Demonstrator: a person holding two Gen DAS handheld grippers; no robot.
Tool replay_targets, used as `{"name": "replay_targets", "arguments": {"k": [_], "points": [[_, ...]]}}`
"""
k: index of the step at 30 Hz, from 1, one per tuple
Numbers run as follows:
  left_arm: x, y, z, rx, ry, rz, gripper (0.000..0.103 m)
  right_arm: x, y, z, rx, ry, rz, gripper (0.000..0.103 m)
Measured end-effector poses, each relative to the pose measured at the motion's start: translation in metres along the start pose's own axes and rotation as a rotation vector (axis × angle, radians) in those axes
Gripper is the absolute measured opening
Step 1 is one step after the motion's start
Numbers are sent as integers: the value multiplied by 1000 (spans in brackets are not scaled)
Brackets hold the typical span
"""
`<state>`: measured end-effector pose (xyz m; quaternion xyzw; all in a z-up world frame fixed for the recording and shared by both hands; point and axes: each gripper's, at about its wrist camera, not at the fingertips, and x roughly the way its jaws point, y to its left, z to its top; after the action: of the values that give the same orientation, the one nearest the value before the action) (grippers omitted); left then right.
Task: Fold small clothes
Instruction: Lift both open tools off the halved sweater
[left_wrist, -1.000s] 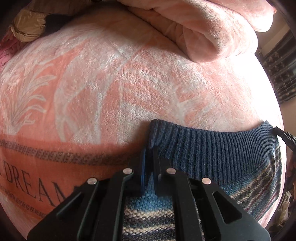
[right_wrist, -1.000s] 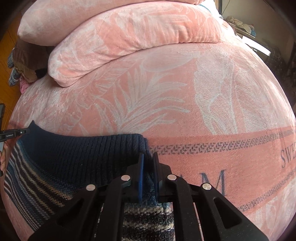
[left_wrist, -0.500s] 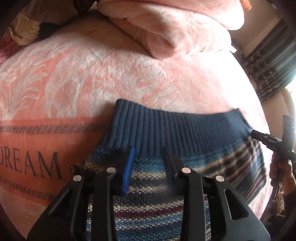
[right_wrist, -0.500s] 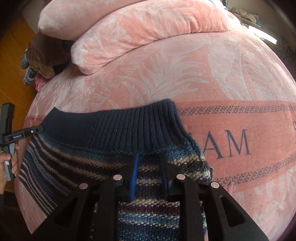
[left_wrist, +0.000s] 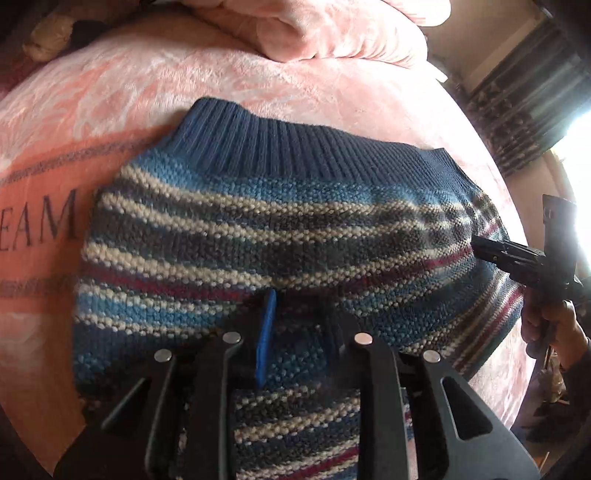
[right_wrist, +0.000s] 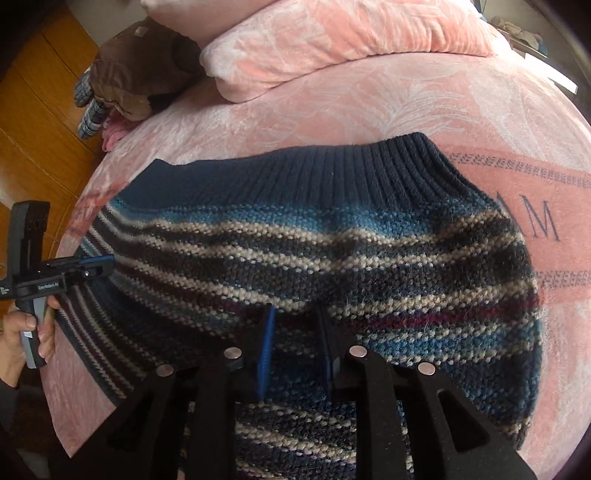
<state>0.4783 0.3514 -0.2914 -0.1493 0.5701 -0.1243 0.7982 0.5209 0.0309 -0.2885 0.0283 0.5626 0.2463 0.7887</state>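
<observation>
1. Tongs first: the left gripper (left_wrist: 295, 328) hangs released, its jaws apart over the striped knit with no fabric between them. The right gripper (right_wrist: 295, 332) is the same, jaws spread and empty.
2. Directly under and ahead of both lies the small striped knitted sweater in blue, cream, charcoal and maroon (left_wrist: 280, 236). It lies spread on the bed, its dark blue ribbed band (left_wrist: 295, 151) at the far edge from both cameras.
3. Its long axis runs crosswise to the fingers, side to side. The left gripper is over the left half; the right gripper's tip (left_wrist: 491, 251) shows at the garment's right edge, so each hand is nearer its own end.
4. Judging by this, the next fold would turn on regrasping an edge; the near hem is hidden beneath the gripper bodies.
5. Beneath is a pink plush blanket with pale leaf pattern (right_wrist: 369, 103), pink pillows (right_wrist: 332, 40) beyond.
6. Writing: woven grey capitals on the blanket's band read "EAM" (left_wrist: 40, 221) in the left view. A small white label on the left gripper's body (right_wrist: 46, 286) is too small to read.
</observation>
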Motion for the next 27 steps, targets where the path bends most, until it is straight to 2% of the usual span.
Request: {"name": "replay_targets", "arguments": {"k": [1, 2, 3, 5, 7, 9, 11, 12, 13, 14, 16, 18, 19, 21, 22, 24, 25, 26, 27], "points": [[-8, -3, 1, -10, -14, 9, 23, -5, 0, 4, 27, 7, 3, 21], [-20, -9, 0, -6, -44, 2, 27, -15, 3, 5, 39, -8, 13, 22], [-35, -18, -4, 13, -80, -20, 38, -29, 11, 2, 26, -37, 44, 22], [-57, -42, -20, 80, -120, -84, 41, -49, 32, -13, -17, -72, 92, 22], [-56, -65, -42, 127, -107, -120, 43, -48, 57, -32, -50, -59, 143, 22], [-32, -71, -58, 133, -59, -63, 43, -30, 77, -48, -66, -29, 166, 22], [-4, -62, -67, 93, -8, -20, 40, -2, 88, -58, -71, 5, 124, 22], [-1, -58, -68, 76, -17, -26, 39, 13, 88, -62, -62, 31, 100, 22], [-2, -60, -69, 82, -18, -17, 39, 17, 88, -65, -45, 21, 97, 21], [-5, -63, -67, 91, -15, -13, 39, 14, 89, -65, -48, 15, 92, 21], [-23, -67, -72, 89, -31, -73, 42, -10, 88, -68, -30, 0, 127, 23], [-41, -71, -85, 116, -62, -106, 47, -40, 77, -77, -23, -57, 135, 23], [-46, -69, -92, 127, -68, -87, 53, -54, 68, -84, -28, -79, 108, 23], [-47, -56, -103, 118, -75, -20, 53, -76, 40, -99, -23, -125, 14, 23], [-44, -43, -104, 86, -69, -14, 53, -82, 22, -105, 1, -134, -25, 23], [-37, -17, -109, 22, -58, -1, 49, -77, -22, -113, 94, -115, -104, 19], [-34, -8, -112, -2, -43, -10, 46, -69, -41, -118, 129, -76, -97, 10], [-37, -3, -113, -22, -47, -40, 41, -62, -51, -121, 142, -51, -69, 7], [-45, -1, -114, -35, -65, -79, 41, -66, -51, -122, 130, -66, -58, 8]]}}
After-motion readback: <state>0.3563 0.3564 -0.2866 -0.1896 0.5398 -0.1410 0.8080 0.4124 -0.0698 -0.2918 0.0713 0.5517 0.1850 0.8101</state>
